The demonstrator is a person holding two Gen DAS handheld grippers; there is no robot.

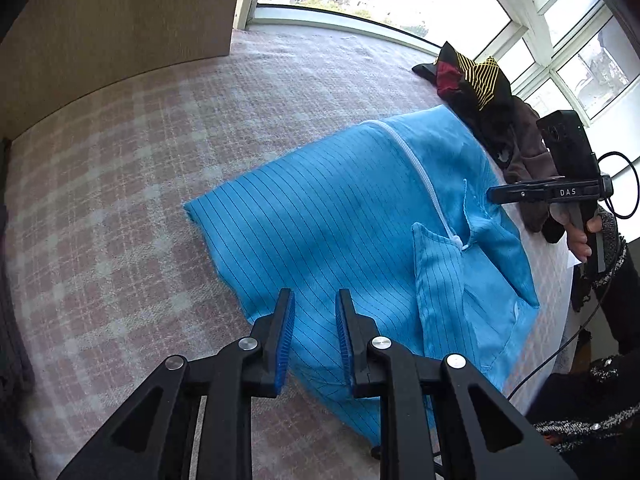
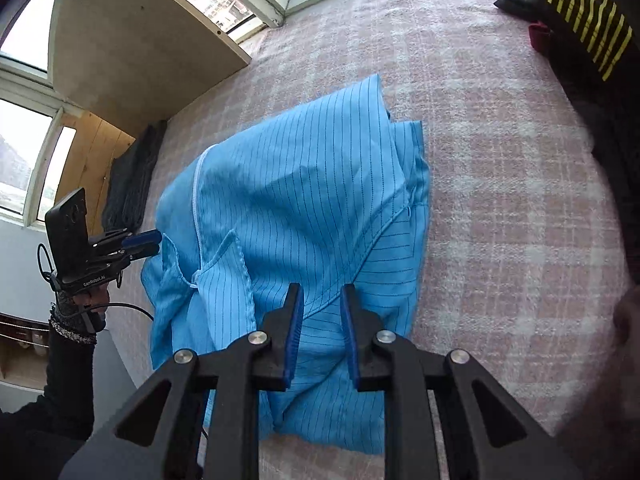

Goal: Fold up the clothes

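A blue pinstriped garment (image 1: 340, 220) (image 2: 304, 200) with a white zipper (image 1: 416, 168) lies partly folded on a pink plaid bedcover (image 1: 140, 184). My left gripper (image 1: 315, 300) hovers open over the garment's near edge, with nothing between its blue pads. The right wrist view shows it at the garment's left side (image 2: 157, 245), beside the collar. My right gripper (image 2: 321, 292) is open above the garment's lower part, and only cloth lies below the gap. From the left wrist view, the right gripper (image 1: 491, 194) appears side-on at the garment's far right edge, held by a hand.
A black and yellow striped garment (image 1: 480, 76) (image 2: 580, 12) and a brown one (image 1: 524, 152) lie in a heap at the bed's window side. A dark folded stack (image 2: 132, 176) sits by a wooden panel (image 1: 120, 28). Windows line the far wall.
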